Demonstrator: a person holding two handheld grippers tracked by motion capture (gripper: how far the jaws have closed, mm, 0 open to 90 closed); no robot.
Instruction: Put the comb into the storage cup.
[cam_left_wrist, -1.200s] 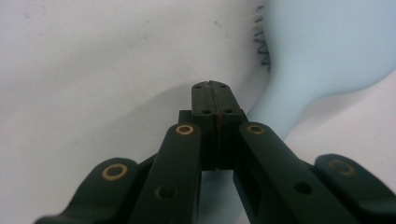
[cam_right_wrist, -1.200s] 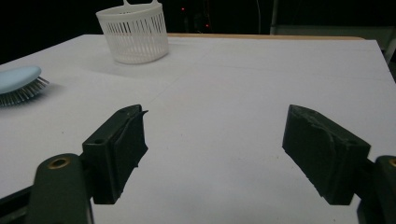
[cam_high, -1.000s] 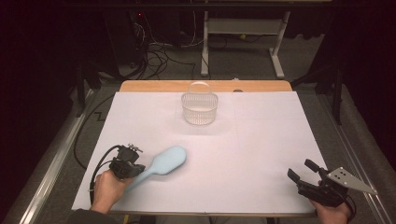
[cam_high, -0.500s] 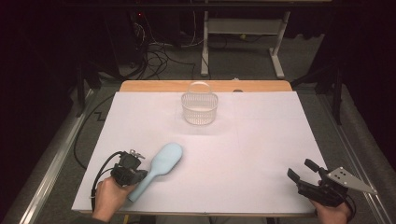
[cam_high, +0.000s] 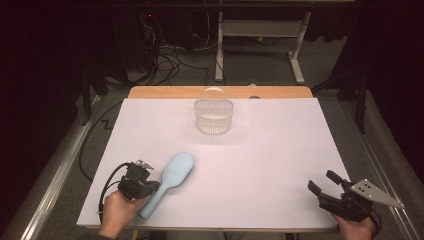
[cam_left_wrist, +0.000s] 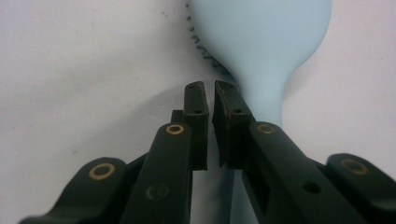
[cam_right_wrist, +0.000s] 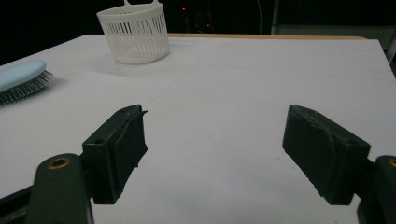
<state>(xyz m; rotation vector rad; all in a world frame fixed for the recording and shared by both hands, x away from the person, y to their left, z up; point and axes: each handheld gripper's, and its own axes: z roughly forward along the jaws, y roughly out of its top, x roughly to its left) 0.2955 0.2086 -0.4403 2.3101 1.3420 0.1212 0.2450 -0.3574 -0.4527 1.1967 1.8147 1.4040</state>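
Basket (cam_high: 213, 117) behind hairbrush (cam_high: 170, 180)

Lighting falls from above onto the white table cover (cam_high: 280, 165), which reads evenly bright without glare, while the floor and surroundings beyond the table drop into near-black with little detail. The high view is soft and slightly grainy; the basket (cam_high: 213, 116) casts only a faint shadow toward the near side. In the left gripper view the brush (cam_left_wrist: 261, 42) and jaws are close to the lens and mildly blurred, with a diffuse grey shadow beneath them; the right gripper view holds its jaws dark and underexposed against the bright cover, its background black.
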